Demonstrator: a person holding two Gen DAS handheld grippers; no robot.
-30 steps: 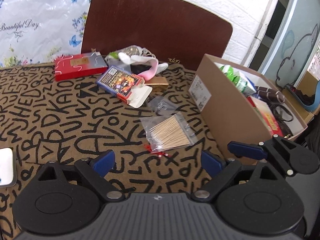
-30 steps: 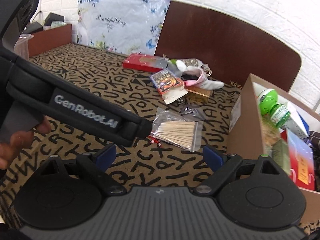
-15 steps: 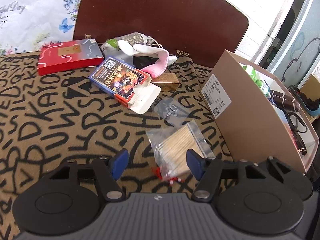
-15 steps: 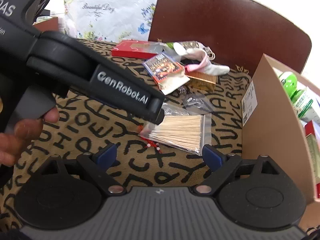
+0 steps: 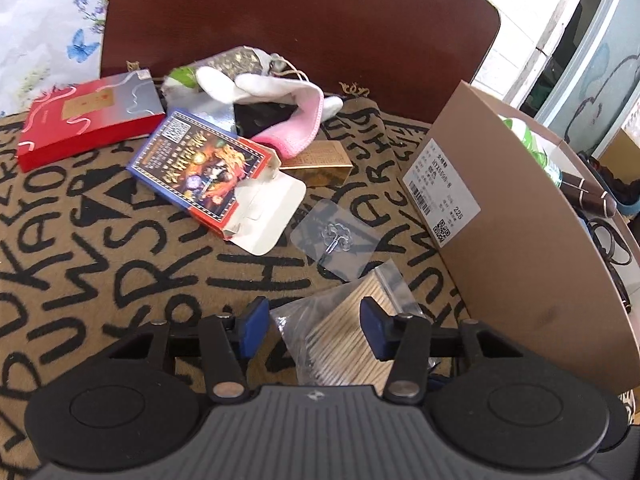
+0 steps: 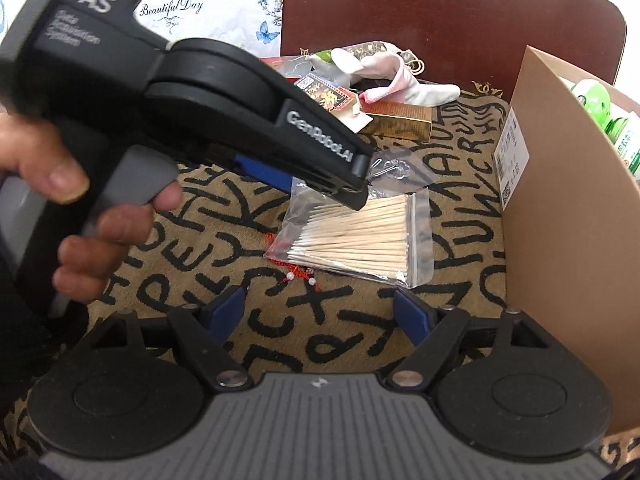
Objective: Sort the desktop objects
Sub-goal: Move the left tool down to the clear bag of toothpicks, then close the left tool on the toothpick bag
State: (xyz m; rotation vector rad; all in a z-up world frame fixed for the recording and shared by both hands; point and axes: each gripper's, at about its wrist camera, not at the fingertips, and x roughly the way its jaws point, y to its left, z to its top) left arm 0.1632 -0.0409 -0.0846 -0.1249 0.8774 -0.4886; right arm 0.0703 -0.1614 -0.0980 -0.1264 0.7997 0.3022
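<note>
A clear bag of wooden sticks (image 5: 340, 328) (image 6: 360, 236) lies on the letter-patterned cloth next to the cardboard box (image 5: 520, 216) (image 6: 560, 200). My left gripper (image 5: 312, 330) is open, low over the bag, with its blue pads on either side of the bag's near end. In the right wrist view the left gripper's tip (image 6: 352, 184) touches the bag's far corner. My right gripper (image 6: 320, 312) is open and empty, just short of the bag. Small red and white beads (image 6: 300, 274) lie at the bag's near edge.
A clear hook in a small bag (image 5: 334, 236), an open blue card box (image 5: 208, 172), a gold box (image 5: 320, 160), a red box (image 5: 88, 120) and a pink-white sock (image 5: 280, 100) lie further back. The cardboard box holds several items. A brown board (image 5: 300, 20) stands behind.
My left gripper has moved forward and down onto the bag of sticks, and its jaws have narrowed around it. My right gripper has moved a little closer to the bag.
</note>
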